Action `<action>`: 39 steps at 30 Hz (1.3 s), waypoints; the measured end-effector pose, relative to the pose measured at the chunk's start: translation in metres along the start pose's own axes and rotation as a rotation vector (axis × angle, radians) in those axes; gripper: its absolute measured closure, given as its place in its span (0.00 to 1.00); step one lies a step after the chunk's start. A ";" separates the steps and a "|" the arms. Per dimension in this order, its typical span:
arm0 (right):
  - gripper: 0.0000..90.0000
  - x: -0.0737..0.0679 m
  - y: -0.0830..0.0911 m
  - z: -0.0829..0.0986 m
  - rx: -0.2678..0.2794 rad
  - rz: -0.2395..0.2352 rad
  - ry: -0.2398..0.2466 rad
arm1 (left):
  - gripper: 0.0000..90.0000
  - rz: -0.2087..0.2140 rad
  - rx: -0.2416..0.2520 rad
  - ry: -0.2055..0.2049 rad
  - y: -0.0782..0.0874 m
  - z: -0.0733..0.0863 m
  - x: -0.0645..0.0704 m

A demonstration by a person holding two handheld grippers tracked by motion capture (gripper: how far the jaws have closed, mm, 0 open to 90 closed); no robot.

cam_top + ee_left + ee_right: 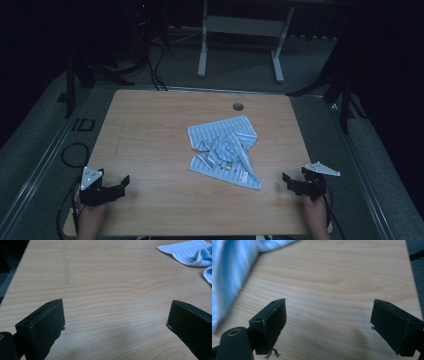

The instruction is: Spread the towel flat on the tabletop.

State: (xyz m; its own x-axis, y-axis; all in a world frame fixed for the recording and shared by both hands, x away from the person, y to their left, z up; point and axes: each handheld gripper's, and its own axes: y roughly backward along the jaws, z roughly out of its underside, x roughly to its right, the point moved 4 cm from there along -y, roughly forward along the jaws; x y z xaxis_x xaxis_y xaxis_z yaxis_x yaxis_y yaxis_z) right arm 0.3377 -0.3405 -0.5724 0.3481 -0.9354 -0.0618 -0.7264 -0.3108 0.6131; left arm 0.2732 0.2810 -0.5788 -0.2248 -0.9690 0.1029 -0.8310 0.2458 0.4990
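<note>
Two open grippers, left gripper (118, 186) and right gripper (290, 183), flanking crumpled cloth (225, 150).

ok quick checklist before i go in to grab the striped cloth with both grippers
1. Left gripper jaws open with nothing between them: ok.
2. Right gripper jaws open with nothing between them: ok.
3. Striped cloth lying flat for an edge grip: not ok, it is crumpled and folded over itself.
4. Bare table between each gripper and the cloth: ok.
5. Cloth fully on the table, away from the edges: ok.
6. Which corner lies uppermost in the heap: cannot tell.
</note>
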 end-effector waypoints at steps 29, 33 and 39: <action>0.15 -0.057 -0.017 -0.039 -0.037 -0.223 0.115 | 0.01 0.257 -0.160 -0.164 -0.062 -0.027 0.101; 0.15 -0.067 -0.022 -0.042 -0.054 -0.243 0.146 | 0.01 0.287 -0.156 -0.196 -0.072 -0.034 0.118; 0.32 -0.081 -0.027 -0.052 -0.068 -0.303 0.173 | 0.01 0.343 -0.187 -0.192 -0.088 -0.042 0.140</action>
State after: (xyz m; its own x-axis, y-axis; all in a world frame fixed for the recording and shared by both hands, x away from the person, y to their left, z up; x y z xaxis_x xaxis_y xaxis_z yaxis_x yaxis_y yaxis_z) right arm 0.3596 -0.2473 -0.5430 0.6414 -0.7580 -0.1185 -0.5355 -0.5529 0.6384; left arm 0.3358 0.1230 -0.5721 -0.5769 -0.8052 0.1371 -0.5895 0.5266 0.6125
